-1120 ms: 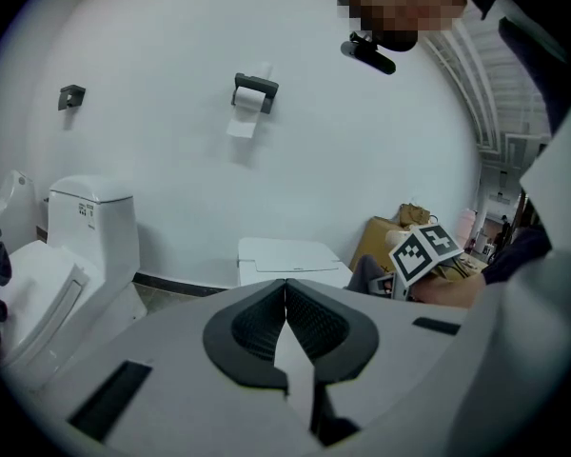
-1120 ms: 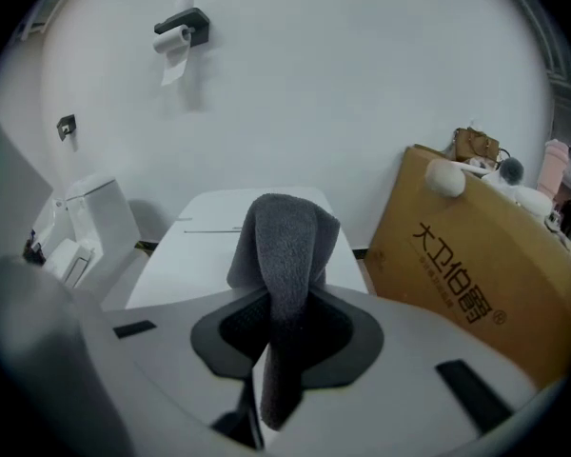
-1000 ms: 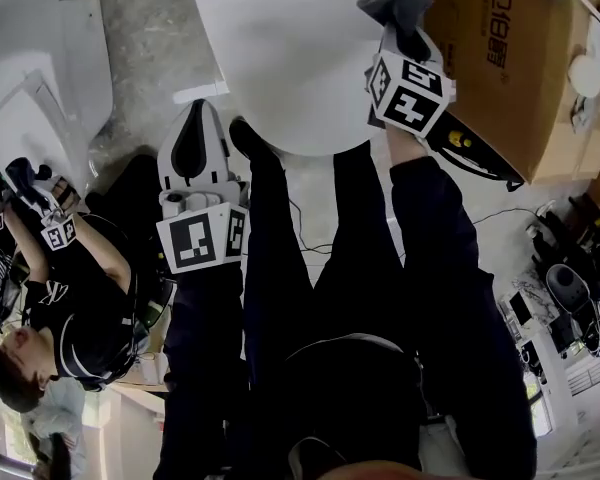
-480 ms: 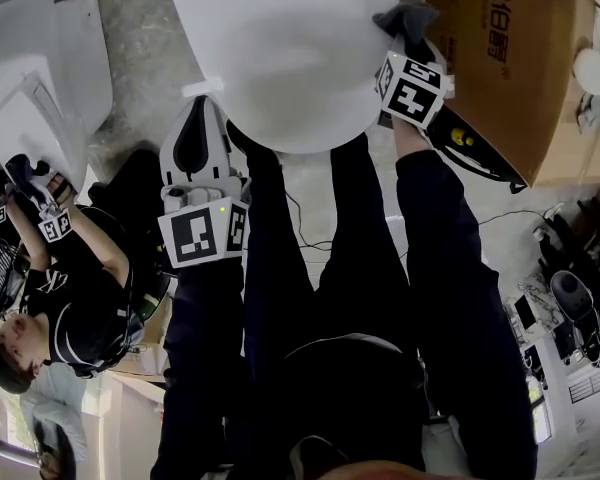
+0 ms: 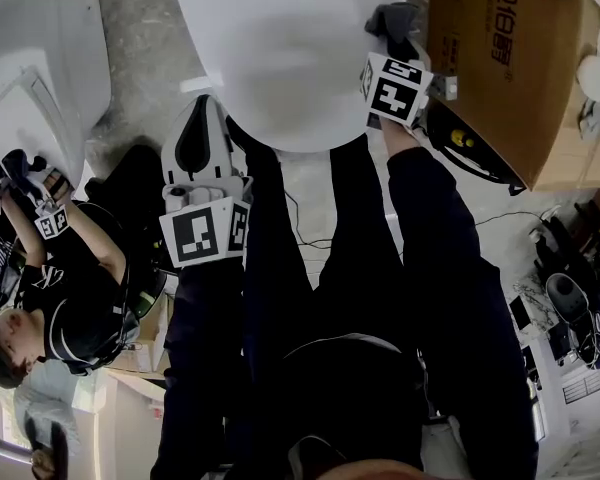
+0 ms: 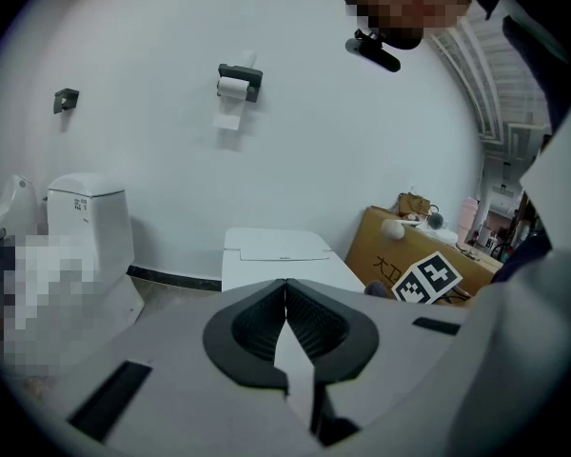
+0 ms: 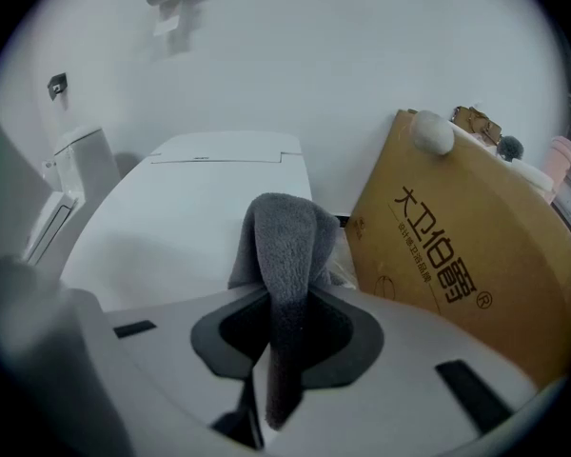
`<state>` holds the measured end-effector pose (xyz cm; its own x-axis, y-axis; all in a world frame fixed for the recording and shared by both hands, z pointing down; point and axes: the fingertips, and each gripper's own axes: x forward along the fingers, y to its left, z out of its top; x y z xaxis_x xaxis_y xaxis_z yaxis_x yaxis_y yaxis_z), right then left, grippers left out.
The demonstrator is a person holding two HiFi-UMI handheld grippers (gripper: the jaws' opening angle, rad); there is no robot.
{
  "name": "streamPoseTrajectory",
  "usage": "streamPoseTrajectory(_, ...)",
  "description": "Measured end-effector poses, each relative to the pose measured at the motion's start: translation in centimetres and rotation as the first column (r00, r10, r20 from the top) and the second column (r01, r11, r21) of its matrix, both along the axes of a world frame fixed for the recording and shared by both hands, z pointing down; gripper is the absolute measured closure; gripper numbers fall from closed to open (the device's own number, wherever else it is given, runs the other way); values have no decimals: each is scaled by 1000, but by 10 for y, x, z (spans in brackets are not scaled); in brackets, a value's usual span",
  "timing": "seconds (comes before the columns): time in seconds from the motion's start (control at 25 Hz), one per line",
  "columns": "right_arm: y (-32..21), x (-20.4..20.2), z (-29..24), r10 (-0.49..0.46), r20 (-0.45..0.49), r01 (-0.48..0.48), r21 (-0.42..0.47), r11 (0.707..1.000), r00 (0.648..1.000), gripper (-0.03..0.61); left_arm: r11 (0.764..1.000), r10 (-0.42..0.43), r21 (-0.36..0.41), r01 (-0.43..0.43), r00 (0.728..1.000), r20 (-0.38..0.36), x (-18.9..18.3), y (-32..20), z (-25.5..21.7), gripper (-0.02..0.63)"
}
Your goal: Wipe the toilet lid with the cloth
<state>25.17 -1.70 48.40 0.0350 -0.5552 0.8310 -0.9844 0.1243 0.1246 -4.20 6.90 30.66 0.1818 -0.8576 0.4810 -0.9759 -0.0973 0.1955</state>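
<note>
Two grippers are in our hands, one on each side of the white toilet lid (image 5: pixel 290 58), which lies closed in front of us.

Our right gripper (image 7: pixel 284 298) is pinching the grey cloth (image 7: pixel 287 241). The fleece is clamped between the jaws, bunches up above them in a soft fold, and trails a strip down below the pinch. From the head view this gripper sits at the lid's right edge, with the cloth over that edge and close to the brown cardboard box (image 5: pixel 500 68) that stands just beside the toilet. We cannot tell whether the cloth actually touches the lid. In the right gripper view most of the lid's smooth surface spreads out to the left of the cloth.

Our left gripper (image 6: pixel 285 288) has its jaws pressed together with nothing between them. It hangs at the lid's near left edge, over the grey floor (image 5: pixel 150 58), and is pointed toward the toilet.

Further left stands a second toilet (image 6: pixel 86 227) against the white wall, and a toilet-roll holder (image 6: pixel 238 82) is mounted high up on that wall. Another person (image 5: pixel 75 298) is crouched to our left beside that second toilet — also holding grippers with marker cubes.
</note>
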Motion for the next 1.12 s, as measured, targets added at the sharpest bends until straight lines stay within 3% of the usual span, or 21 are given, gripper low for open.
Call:
streamPoseTrajectory(0.24, 0, -29, -1, 21, 43, -21, -6, 1000, 999, 509, 1000, -21, -2, 21, 1000, -7, -17, 3, 1, 597)
streamPoseTrajectory(1.12, 42, -253, -4, -80, 216, 93, -50, 994, 973, 509, 992, -129, -1, 129, 991, -40, -115, 45, 10, 597)
